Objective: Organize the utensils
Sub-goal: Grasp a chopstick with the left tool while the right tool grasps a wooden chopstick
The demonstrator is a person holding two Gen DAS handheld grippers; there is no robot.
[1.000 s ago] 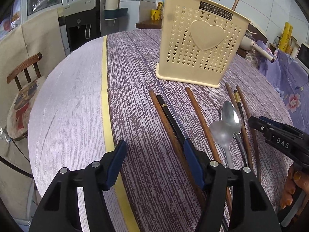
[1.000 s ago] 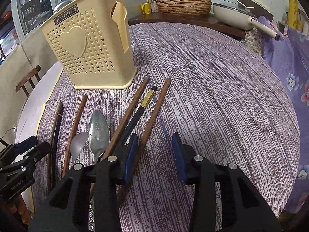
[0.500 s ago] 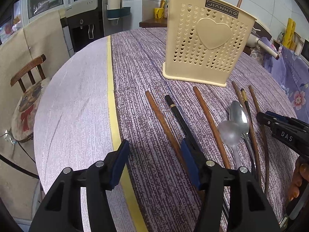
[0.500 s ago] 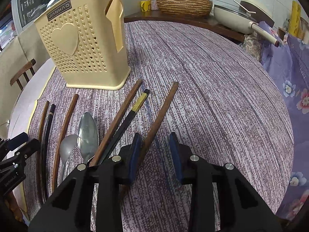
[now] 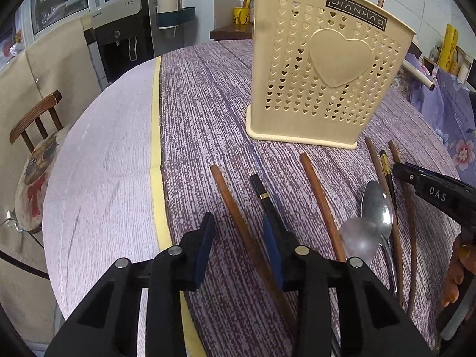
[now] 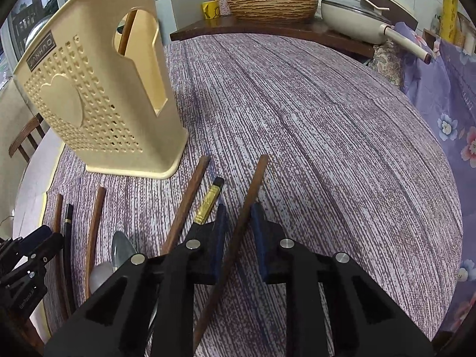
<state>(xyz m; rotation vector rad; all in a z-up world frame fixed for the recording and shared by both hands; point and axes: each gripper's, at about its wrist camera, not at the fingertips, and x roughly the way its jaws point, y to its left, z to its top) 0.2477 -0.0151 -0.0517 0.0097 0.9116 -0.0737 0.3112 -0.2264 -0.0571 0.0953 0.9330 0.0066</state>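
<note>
Several chopsticks and two spoons lie in a row on the purple tablecloth in front of a cream perforated holder (image 5: 327, 68) (image 6: 98, 98), which has a chopstick and a spoon standing in it. My left gripper (image 5: 238, 221) is closing, with the leftmost brown chopstick (image 5: 229, 196) between its pads, which do not press on it. A black chopstick (image 5: 261, 190) lies by its right finger. My right gripper (image 6: 239, 208) is closing too, its blue pads a narrow gap either side of the rightmost brown chopstick (image 6: 255, 178). The metal spoon (image 5: 376, 208) and clear spoon (image 5: 355, 238) lie between the two grippers.
A wooden chair (image 5: 32, 119) and a water dispenser (image 5: 122, 38) stand beyond the table's left edge. A side counter at the back carries a wicker basket (image 6: 273, 3) and a pan (image 6: 351, 20). Floral cloth (image 6: 446, 104) lies at the right.
Both pairs of jaws have narrowed. Each gripper has slid forward toward the holder and sideways, so its brown chopstick now sits between the pads instead of under one finger.
</note>
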